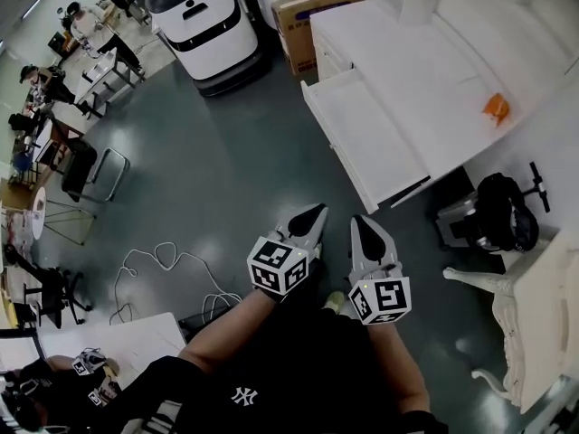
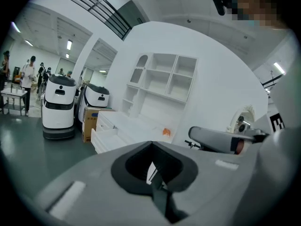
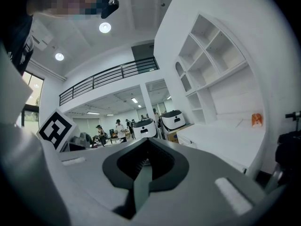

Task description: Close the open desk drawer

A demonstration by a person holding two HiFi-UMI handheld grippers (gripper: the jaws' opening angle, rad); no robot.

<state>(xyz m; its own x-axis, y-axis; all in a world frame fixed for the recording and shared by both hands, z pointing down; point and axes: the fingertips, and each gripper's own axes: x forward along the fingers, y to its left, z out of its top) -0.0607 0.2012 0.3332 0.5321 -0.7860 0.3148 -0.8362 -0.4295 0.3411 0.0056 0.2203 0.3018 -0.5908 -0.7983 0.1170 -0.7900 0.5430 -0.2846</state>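
The white table (image 1: 425,70) behind the open drawer (image 1: 366,138) is running off the head view's top and right edges. Right of the drawer, a small orange thing (image 1: 496,107) is lying there, too small to identify. Print on the cardboard box (image 1: 308,25) beside the drawer is staying unreadable.

Bright, even indoor light from round ceiling lamps (image 3: 104,27). The white desk (image 1: 452,89) washes out almost blank; the dark floor (image 1: 226,152) shows a soft sheen. All 3 views bulge at the edges, with black corners in both gripper views. The left gripper (image 2: 153,168) and right gripper (image 3: 143,166) look soft close to the lens.
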